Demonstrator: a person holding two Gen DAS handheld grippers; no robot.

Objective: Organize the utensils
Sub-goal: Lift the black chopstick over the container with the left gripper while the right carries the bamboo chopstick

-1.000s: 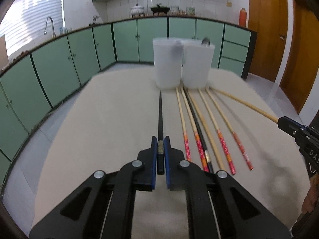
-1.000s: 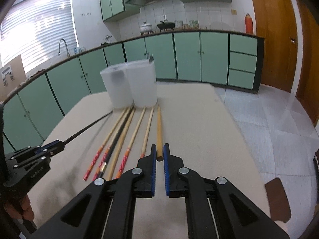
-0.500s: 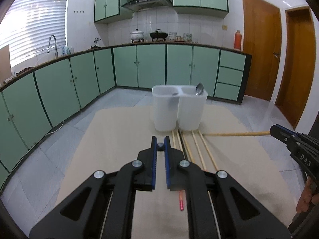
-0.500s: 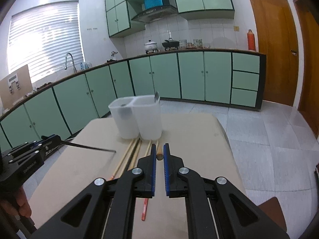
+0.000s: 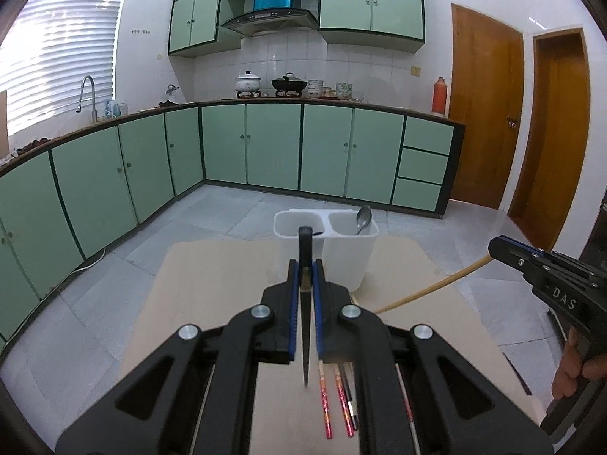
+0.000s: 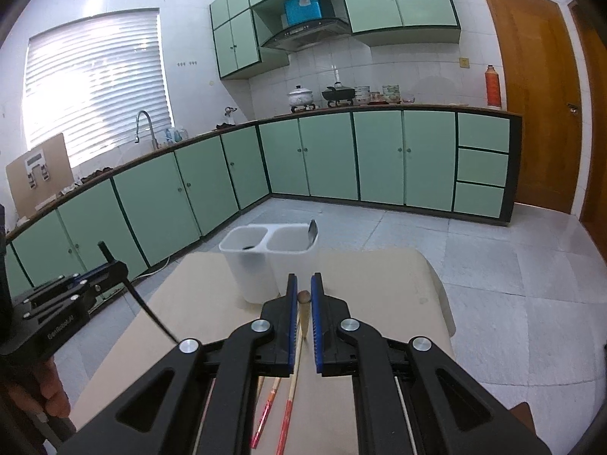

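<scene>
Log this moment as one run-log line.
left gripper: shut on black chopstick | right gripper: shut on wooden chopstick | white holder: spoon inside | table: chopsticks left

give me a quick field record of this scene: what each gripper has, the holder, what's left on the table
left gripper: shut on black chopstick, tip hanging down
right gripper: shut on wooden chopstick
holder: white, two compartments, on the table's far end
spoon: upright in the holder's right compartment
chopsticks: several red-ended ones lying on the table
</scene>
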